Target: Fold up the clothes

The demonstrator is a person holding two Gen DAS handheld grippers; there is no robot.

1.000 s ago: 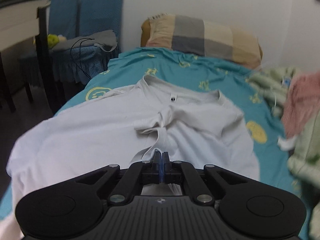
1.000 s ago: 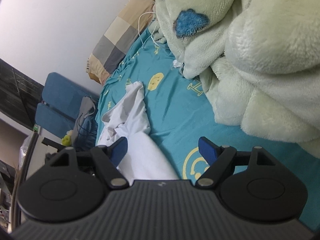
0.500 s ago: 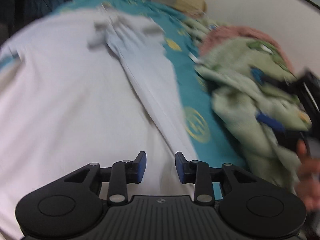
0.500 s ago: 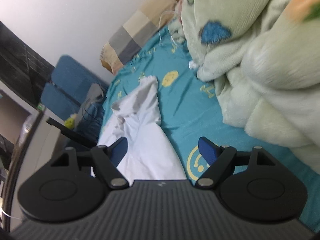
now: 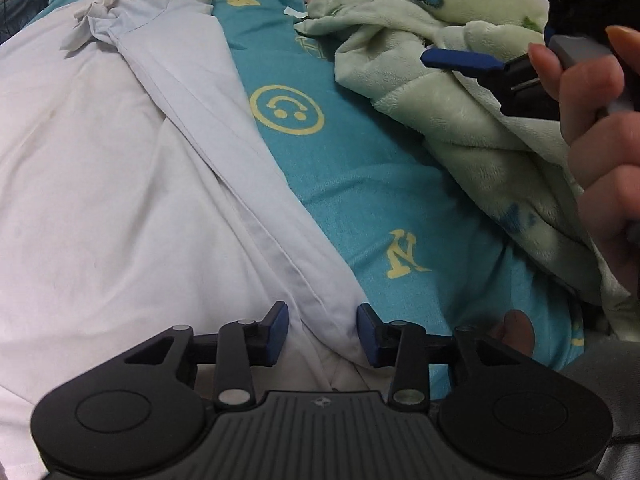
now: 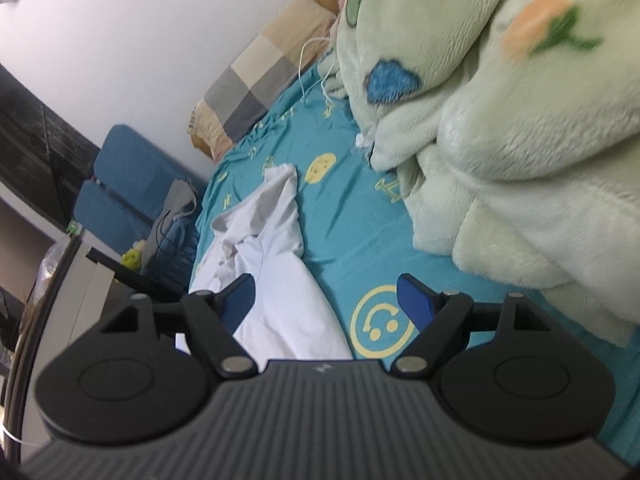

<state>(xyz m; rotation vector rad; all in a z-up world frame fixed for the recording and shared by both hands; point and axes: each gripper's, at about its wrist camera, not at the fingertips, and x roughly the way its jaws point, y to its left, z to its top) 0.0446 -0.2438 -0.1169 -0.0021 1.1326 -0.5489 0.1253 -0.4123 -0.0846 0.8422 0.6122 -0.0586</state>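
Since a second ago, the left gripper [image 5: 322,330] has let go of the bunched cloth near the collar, swung right and come down to the near hem of the white T-shirt [image 5: 120,184], its blue pads now parted with a folded ridge of the fabric lying between them but not pinched. That T-shirt lies spread across the teal bedsheet [image 5: 360,184], which is printed with yellow smiley faces and letters; one side of the garment is turned inward along a long diagonal crease, and its collar end sits crumpled at the far left. To the right, a pale green fleece blanket [image 5: 460,92] is heaped on the sheet, with a strip of bare sheet between it and the shirt. Held by the person's right hand [image 5: 596,128] above the blanket's edge, the right gripper [image 6: 326,300] hangs clear of the bed with its jaws spread wide and nothing between them. Seen from the right wrist, the shirt [image 6: 276,248] runs away toward a checked pillow [image 6: 260,76] at the far end of the bed, where blue chairs [image 6: 128,184] stand beside the mattress.
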